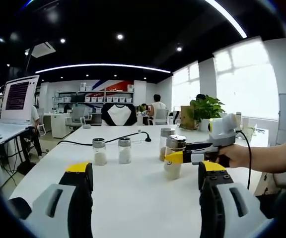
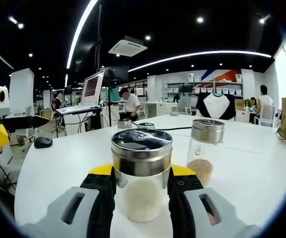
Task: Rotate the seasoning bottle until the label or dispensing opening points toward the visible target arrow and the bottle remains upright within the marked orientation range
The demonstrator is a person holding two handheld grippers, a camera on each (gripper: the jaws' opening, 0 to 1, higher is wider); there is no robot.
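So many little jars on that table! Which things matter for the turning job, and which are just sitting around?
In the job:
- seasoning bottle, gripped upright
- right claw, shut on it
- left claw, open, waiting

Lying about:
- neighbouring jar
- two small shakers
- black cable
- potted plant

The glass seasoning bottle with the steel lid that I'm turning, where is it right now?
The glass seasoning bottle stands upright on the white table, clamped in the right gripper, just left of a second steel-lidded bottle.

Upright steel-capped seasoning bottle (image 2: 141, 178), gripper-held (image 2: 142, 186)
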